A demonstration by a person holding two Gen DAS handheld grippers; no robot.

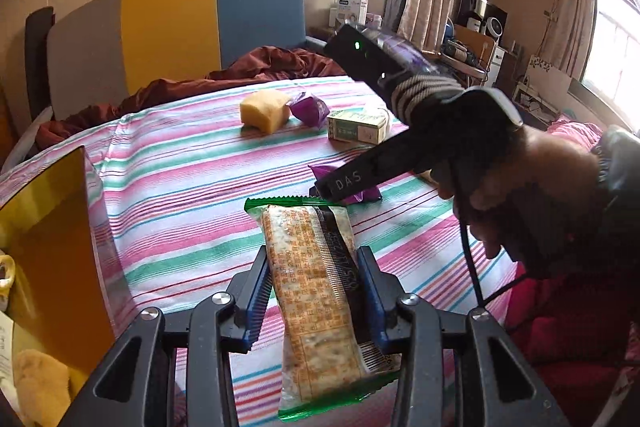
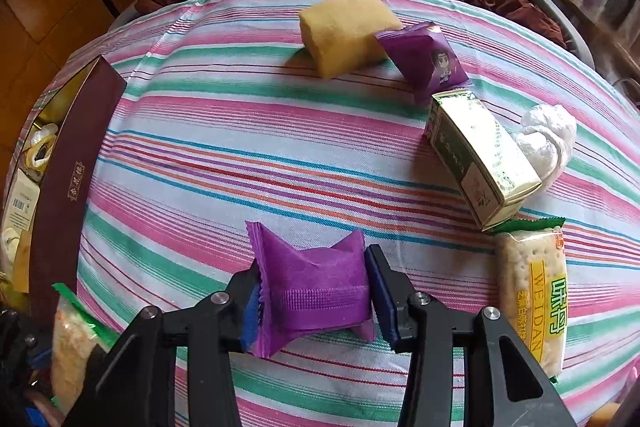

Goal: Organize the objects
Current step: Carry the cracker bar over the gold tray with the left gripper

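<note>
A bed spread with a pink, green and white striped sheet (image 2: 248,131) fills both views, with a window and curtains behind it and a yellow-and-blue chair at the far edge.

The left gripper (image 1: 312,291) is pinching a green-edged cracker packet (image 1: 316,287) across its middle, lifted off the sheet. At its 9 o'clock stands an open box (image 1: 60,227) with gold inner walls, already holding a few items. The right gripper (image 2: 316,299) has its jaws pressed on a purple wrapped sweet (image 2: 312,291), squeezing the wrapper in at the sides, low over the sheet or on it; I cannot tell which.

Outward from the right gripper: a second cracker packet (image 2: 532,299) lies at 3 o'clock, a green-and-cream carton (image 2: 480,155) at 1 o'clock touching a knotted white plastic bag (image 2: 548,139), and at 12 o'clock a yellow sponge block (image 2: 344,31) with another purple sweet (image 2: 424,59) leaning on it.

The sweet's slippery foil could slide out of the right jaws, since they hold mostly wrapper. The long cracker packet, gripped at one band, could pivot and catch the box wall on entry, or its crackers could crack under pressure.

Count: two cracker packets, two purple sweets, one sponge block, one carton, one white bag, one box.
</note>
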